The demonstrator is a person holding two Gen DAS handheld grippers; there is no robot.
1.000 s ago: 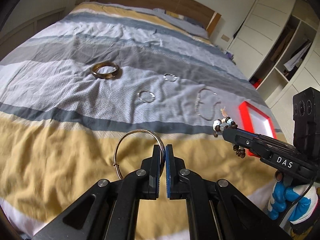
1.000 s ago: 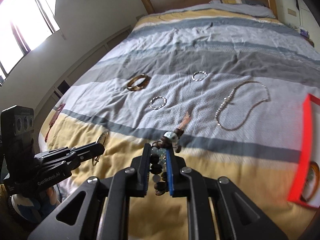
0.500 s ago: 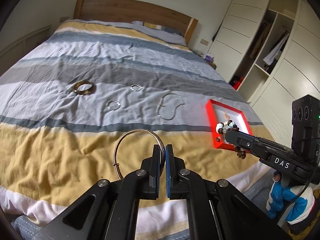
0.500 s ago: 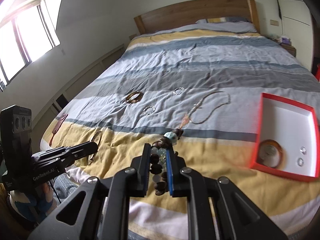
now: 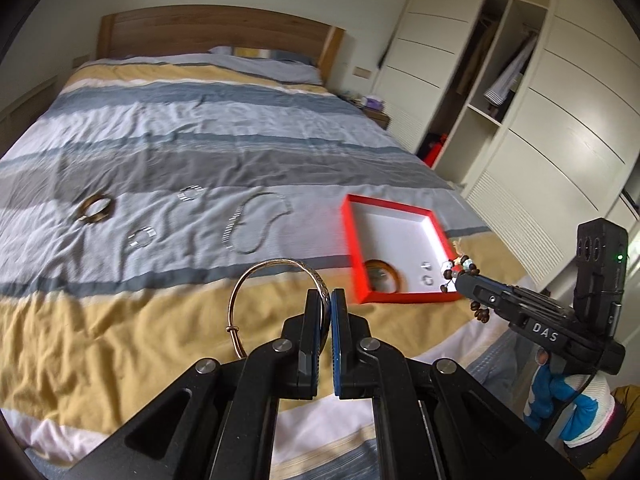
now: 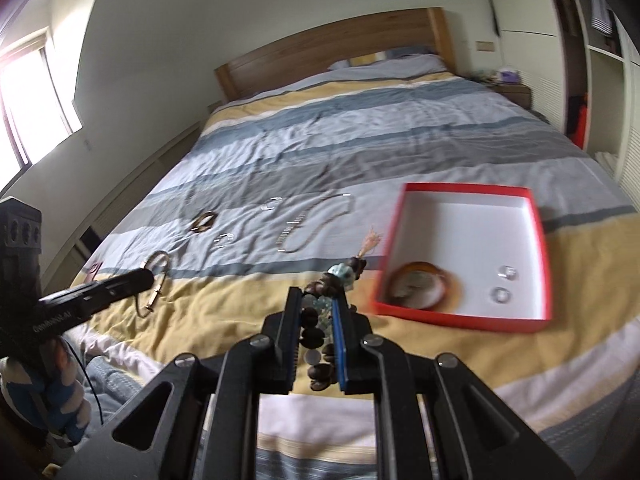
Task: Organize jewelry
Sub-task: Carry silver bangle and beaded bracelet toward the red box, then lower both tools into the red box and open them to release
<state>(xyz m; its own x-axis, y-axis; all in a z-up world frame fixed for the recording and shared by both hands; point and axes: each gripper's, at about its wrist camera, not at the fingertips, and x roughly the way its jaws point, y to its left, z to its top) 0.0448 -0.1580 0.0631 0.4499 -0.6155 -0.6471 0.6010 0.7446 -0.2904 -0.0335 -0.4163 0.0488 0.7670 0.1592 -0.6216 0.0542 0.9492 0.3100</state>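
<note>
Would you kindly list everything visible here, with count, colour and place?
Red shallow box with white inside: one, on the yellow stripe.
Amber bangle: one, inside the box.
Small silver rings: two, inside the box.
Brown bangle: one, on the bedspread.
Silver hoops: two, on the bedspread.
Chain necklace: one, silver, left of the box.
Thin gold bangle: one, in the left claw.
Dark beaded bracelet: one, in the right claw.
Striped bedspread: one, blue, grey, yellow.
</note>
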